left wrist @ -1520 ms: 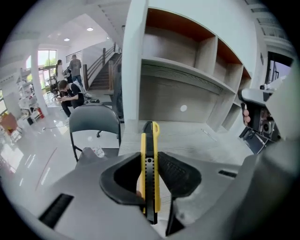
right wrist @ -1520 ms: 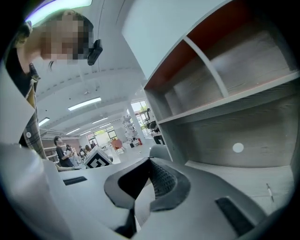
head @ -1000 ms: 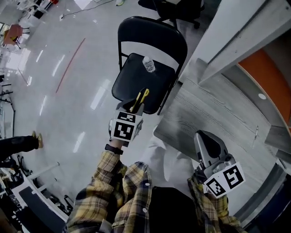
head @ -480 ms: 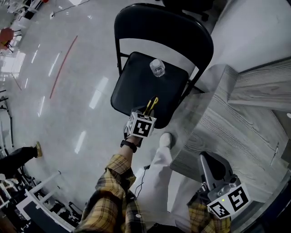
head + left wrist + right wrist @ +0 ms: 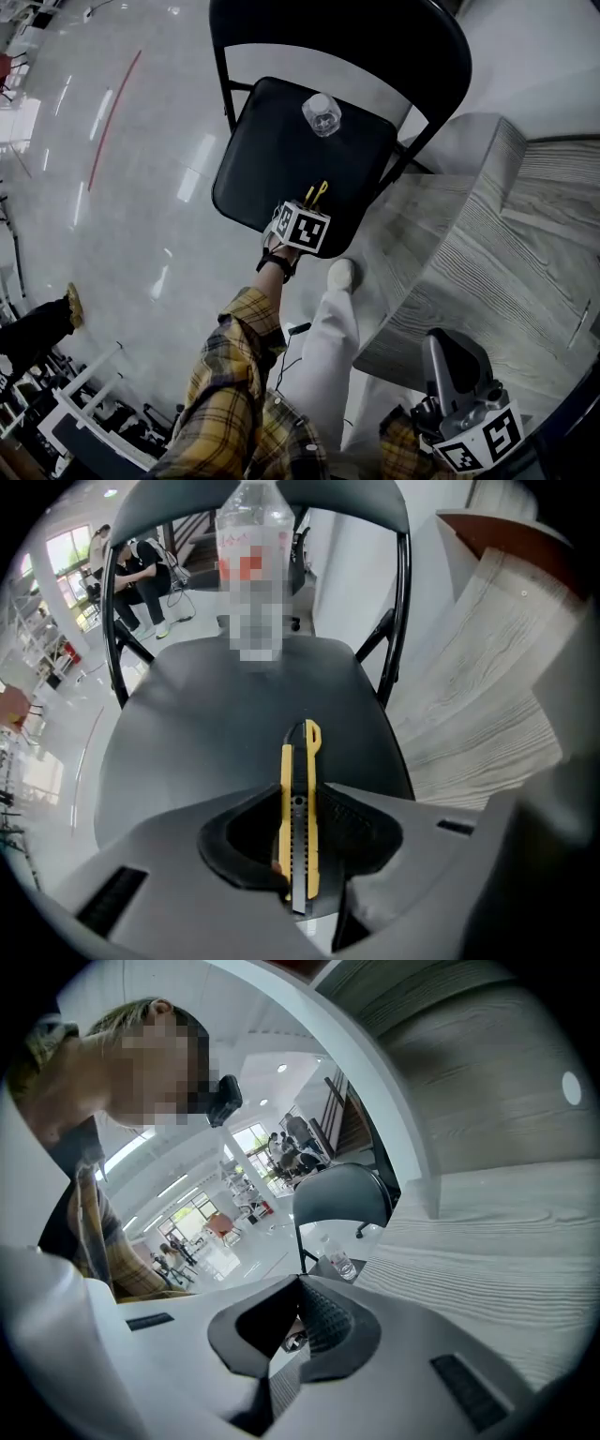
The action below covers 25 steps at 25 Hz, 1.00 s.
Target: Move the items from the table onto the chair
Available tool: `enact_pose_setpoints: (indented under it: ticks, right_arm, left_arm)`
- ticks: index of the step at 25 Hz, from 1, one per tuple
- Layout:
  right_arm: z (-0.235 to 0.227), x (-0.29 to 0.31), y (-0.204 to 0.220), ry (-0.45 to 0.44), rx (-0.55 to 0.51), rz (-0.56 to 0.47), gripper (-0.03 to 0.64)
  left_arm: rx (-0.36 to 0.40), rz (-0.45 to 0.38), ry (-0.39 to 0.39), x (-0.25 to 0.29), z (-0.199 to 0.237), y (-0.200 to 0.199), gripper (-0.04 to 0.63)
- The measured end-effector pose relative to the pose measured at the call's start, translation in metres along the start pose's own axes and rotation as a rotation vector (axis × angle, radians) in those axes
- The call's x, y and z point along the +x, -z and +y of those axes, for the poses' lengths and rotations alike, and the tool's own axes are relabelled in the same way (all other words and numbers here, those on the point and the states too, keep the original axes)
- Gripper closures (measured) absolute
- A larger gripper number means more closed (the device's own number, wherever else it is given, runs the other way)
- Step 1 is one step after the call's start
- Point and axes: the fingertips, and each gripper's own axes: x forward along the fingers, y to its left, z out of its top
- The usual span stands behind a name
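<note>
A yellow utility knife (image 5: 302, 808) is clamped lengthwise in my left gripper (image 5: 304, 794), its tip pointing ahead over the black folding chair's seat (image 5: 187, 724). In the head view the left gripper (image 5: 310, 202) hangs above the seat's front edge (image 5: 272, 150) with the knife (image 5: 319, 193) sticking out. A clear water bottle (image 5: 321, 114) stands upright at the back of the seat, also seen as the bottle (image 5: 253, 564) ahead of the knife. My right gripper (image 5: 448, 361) stays low at the right beside the grey wood table (image 5: 487, 272), its jaws together with nothing between them (image 5: 298, 1288).
The chair's backrest (image 5: 375, 37) rises behind the bottle. The table edge runs close to the chair's right side. Glossy floor (image 5: 141, 187) spreads to the left. My trouser leg and white shoe (image 5: 339, 274) stand between chair and table. People sit far off in the room.
My left gripper has carried the knife forward over the chair seat. The right gripper has stayed by the table, shifting lower in the head view.
</note>
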Motion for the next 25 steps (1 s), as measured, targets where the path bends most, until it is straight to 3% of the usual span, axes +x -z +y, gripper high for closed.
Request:
enact_pose_setpoints:
  ticks: [6,10,16,20,25]
  right_arm:
    - [-0.006,-0.003,0.005,0.006,0.027,-0.006,0.598]
    - [0.000,-0.012,-0.003,0.009,0.031,-0.029,0.599]
    - [0.013,-0.045,-0.026,0.003,-0.003,-0.093,0.598]
    - [0.022,-0.088,-0.045,0.013,-0.005,-0.163,0.598]
    - [0.030,-0.154,-0.065,0.013,-0.047,-0.242,0.599]
  left_arm:
    - [-0.021,0.021,0.024,0.007,0.002,0.003,0.467]
    - [-0.064,0.029,0.059,-0.004,-0.003,0.007,0.344]
    - [-0.086,0.009,-0.015,-0.060,0.009,0.020,0.313]
    - [-0.138,-0.084,-0.040,-0.132,0.009,0.012,0.318]
    - [-0.150,-0.233,-0.056,-0.235,-0.021,-0.007,0.389]
